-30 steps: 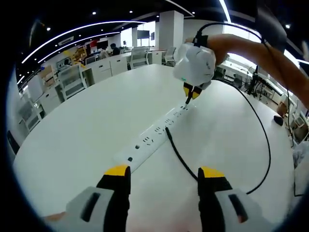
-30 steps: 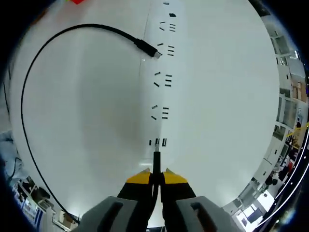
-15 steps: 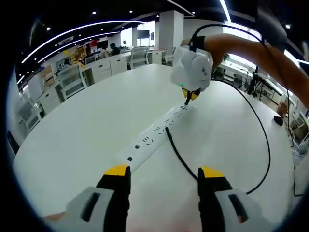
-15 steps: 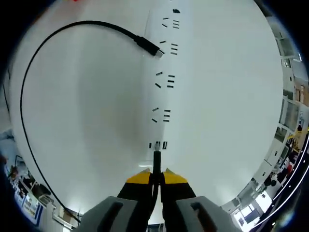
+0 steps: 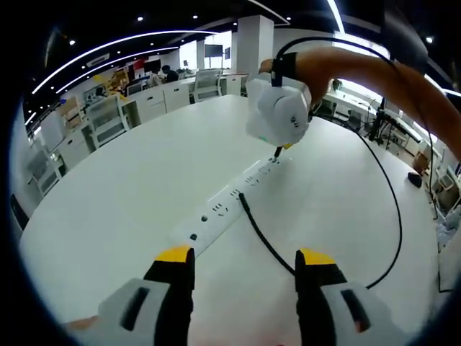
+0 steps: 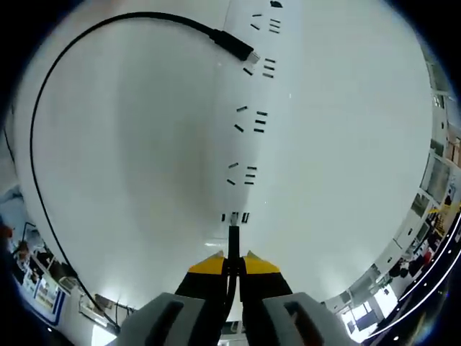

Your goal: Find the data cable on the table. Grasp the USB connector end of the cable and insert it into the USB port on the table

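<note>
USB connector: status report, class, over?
Right claw shut on USB connector, tip at power strip ports. Left claw open, idle. Cable's other end lies on strip, nothing blocking.

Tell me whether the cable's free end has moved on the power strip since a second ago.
Yes. In the left gripper view the free end has slid along the power strip, away from the right gripper.

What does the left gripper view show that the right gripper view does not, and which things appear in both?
Left gripper view alone: its own open left gripper with nothing between the jaws, a person's arm and office desks behind.

Right gripper view alone: the USB connector pinched in the right gripper at the USB ports, seen close up.

Both: the white table, the power strip and the black cable, whose free end lies on the strip.
</note>
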The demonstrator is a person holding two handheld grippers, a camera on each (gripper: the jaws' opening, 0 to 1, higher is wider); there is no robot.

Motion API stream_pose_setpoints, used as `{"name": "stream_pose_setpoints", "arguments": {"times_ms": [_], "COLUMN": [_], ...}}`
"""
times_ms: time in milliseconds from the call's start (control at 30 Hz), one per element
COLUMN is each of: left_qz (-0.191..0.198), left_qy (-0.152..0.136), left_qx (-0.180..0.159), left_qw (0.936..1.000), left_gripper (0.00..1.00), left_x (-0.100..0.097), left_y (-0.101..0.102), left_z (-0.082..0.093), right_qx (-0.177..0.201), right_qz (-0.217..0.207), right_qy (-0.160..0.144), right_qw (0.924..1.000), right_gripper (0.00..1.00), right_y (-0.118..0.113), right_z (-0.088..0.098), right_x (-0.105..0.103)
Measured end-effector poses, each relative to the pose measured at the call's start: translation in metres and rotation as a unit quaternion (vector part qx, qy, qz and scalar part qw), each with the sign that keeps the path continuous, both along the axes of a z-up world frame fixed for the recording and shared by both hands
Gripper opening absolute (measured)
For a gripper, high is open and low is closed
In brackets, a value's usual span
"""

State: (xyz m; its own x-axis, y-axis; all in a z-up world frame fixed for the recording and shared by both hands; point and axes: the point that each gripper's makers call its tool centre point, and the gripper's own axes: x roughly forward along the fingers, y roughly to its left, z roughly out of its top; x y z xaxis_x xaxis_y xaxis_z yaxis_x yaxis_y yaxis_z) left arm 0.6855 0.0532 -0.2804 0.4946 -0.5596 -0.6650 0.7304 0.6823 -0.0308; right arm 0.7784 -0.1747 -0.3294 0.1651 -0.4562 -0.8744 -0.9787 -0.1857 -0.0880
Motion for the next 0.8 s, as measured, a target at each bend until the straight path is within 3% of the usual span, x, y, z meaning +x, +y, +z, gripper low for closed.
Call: {"name": "stream_pose_setpoints", "arguments": {"times_ms": [667, 800], "left_qz": [0.0, 0.0], "left_qy": [0.0, 0.0], "left_qx": [0.0, 0.0], "left_qw": [1.0, 1.0], "left_gripper": [0.56, 0.56], "left_x": [0.003, 0.003], "left_y": [0.001, 0.001], "left_z": [0.002, 0.002], "right_qx": [0.07, 0.068], "right_qz": [-0.04, -0.05], "right_qy": [0.012, 0.013], "right_qw": [0.9967, 0.9963], "right_gripper": [0.09, 0.09], "right_y": [0.014, 0.013], "right_z": [0.003, 0.001], "right_x": [0.003, 0.001]}}
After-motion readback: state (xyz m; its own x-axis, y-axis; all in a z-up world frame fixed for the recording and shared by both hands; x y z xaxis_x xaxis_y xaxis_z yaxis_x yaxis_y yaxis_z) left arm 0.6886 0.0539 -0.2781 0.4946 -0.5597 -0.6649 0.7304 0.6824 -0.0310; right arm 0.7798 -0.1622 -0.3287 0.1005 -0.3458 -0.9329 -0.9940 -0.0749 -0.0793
